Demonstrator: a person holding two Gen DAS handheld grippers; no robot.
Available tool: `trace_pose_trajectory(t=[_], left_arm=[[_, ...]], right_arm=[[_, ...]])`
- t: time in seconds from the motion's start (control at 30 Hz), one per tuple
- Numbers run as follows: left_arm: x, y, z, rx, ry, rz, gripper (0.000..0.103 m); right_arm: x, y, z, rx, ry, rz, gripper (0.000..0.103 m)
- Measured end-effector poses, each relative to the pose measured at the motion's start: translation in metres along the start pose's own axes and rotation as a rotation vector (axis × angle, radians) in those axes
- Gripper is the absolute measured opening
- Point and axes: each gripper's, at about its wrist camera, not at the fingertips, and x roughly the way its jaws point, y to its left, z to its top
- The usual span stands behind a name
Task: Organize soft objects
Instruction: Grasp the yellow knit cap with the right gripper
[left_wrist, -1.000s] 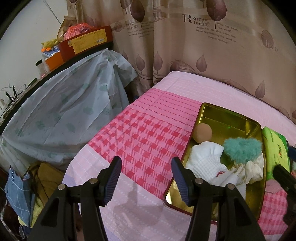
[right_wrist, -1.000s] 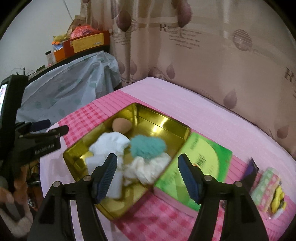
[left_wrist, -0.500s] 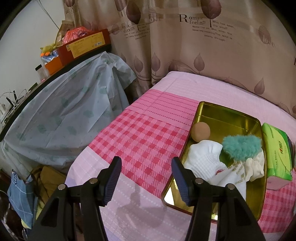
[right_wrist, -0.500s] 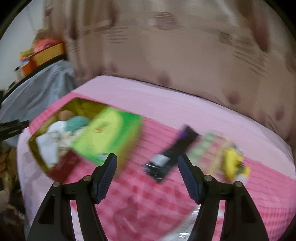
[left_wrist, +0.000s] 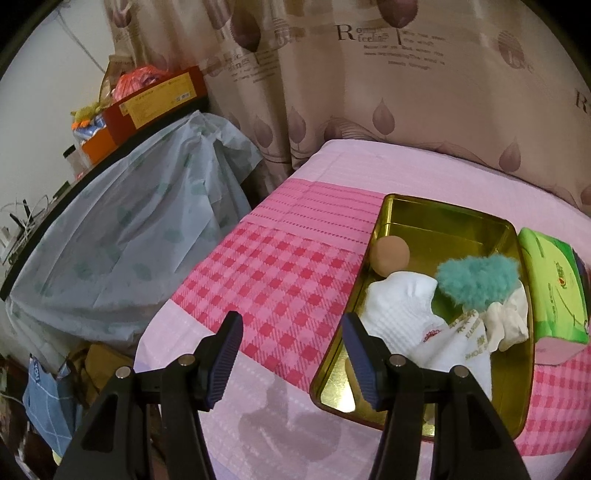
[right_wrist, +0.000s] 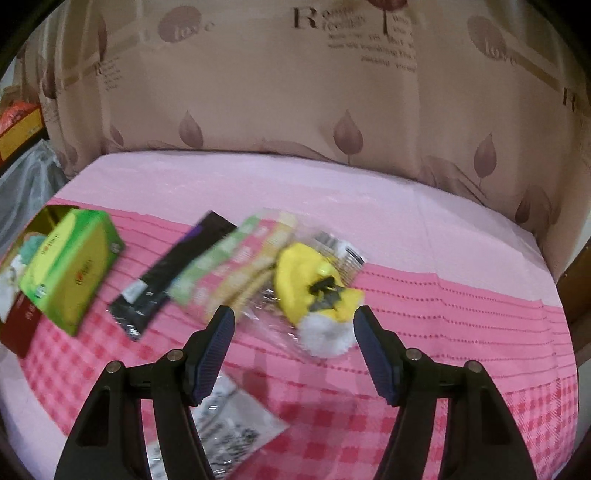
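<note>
A gold tin tray (left_wrist: 436, 221) lies on the pink bed and holds a tan ball (left_wrist: 389, 254), a teal fluffy piece (left_wrist: 476, 280) and white socks (left_wrist: 402, 306). My left gripper (left_wrist: 291, 356) hovers open over the checked cover, just left of the tray, with nothing between its fingers. In the right wrist view a yellow and white plush item in clear wrap (right_wrist: 314, 291) lies ahead of my right gripper (right_wrist: 293, 350). Its jaws are closing slightly but stand wide, with nothing pressed between them.
A green tissue pack (right_wrist: 70, 269) sits by the tray, then a black packet (right_wrist: 173, 277) and a pastel packet (right_wrist: 236, 266). A printed clear bag (right_wrist: 229, 432) lies under the right fingers. A curtain (right_wrist: 295, 92) backs the bed; covered furniture (left_wrist: 129, 240) stands left.
The right gripper has swung right, from the tray and tissue pack to the yellow plush item. The left gripper has hardly moved.
</note>
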Motion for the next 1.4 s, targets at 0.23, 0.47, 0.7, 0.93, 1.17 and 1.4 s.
trace_pose_trajectory(t=[0.23,0.47,0.7,0.93,1.17,1.4], left_arm=[[-0.003,-0.016,-0.002,0.073,-0.031,-0.002,0.057],[-0.005,-0.032,-0.005,0.137,-0.046,-0.028,0.057],[-0.009,-0.047,-0.010,0.175,-0.049,-0.032,0.057],[-0.022,-0.066,-0.021,0.214,-0.068,-0.058,0.057],[-0.034,-0.089,-0.029,0.247,-0.079,-0.098,0.057],[-0.051,-0.121,-0.036,0.298,-0.086,-0.175,0.057]], right_arm=[[0.029,-0.012,-0.001,-0.003,0.013,0.011,0.061],[0.043,-0.015,-0.001,-0.013,0.006,0.010,0.060],[0.045,-0.015,-0.005,-0.011,-0.014,0.015,0.048],[0.038,-0.014,-0.014,-0.020,-0.035,-0.003,0.040],[0.026,-0.020,-0.028,-0.016,-0.054,-0.035,0.035],[0.011,-0.033,-0.040,0.001,-0.058,-0.072,0.033]])
